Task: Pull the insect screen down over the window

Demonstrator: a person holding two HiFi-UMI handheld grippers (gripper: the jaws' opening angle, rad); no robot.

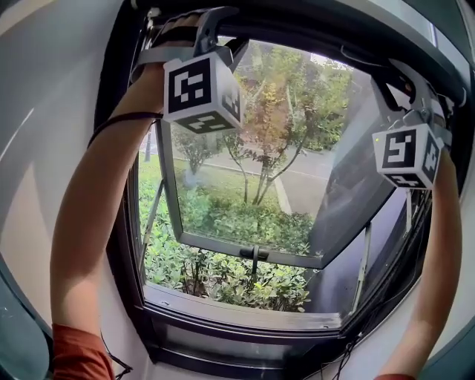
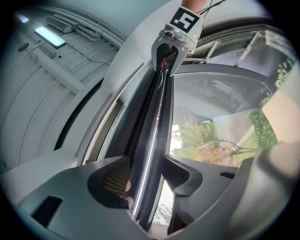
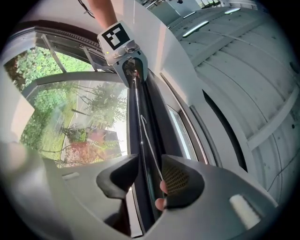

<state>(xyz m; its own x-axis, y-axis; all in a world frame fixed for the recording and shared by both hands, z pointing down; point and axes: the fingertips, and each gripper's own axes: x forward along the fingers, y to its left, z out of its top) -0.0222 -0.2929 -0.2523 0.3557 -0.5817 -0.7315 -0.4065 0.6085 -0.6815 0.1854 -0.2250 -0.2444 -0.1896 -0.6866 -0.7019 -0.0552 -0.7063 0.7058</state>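
The insect screen's dark pull bar (image 2: 151, 117) lies rolled up along the top of the window frame (image 1: 297, 33). My left gripper (image 2: 147, 176) straddles the bar, open, with a gap showing between the bar and the right-hand jaw. My right gripper (image 3: 147, 176) straddles the same bar (image 3: 140, 117) further along, open, its jaws close beside the bar. A thin white cord (image 3: 149, 145) runs down the bar to its meshed pad. In the head view both grippers, left (image 1: 211, 22) and right (image 1: 404, 74), are raised to the top of the frame, jaws hidden behind their marker cubes.
The glass sash (image 1: 252, 185) is swung outward, with its handle (image 1: 254, 254) at the lower rail. Shrubs and trees lie outside below. The sill (image 1: 237, 312) runs along the bottom. White walls flank the frame on both sides. A black cable (image 1: 122, 119) crosses the left forearm.
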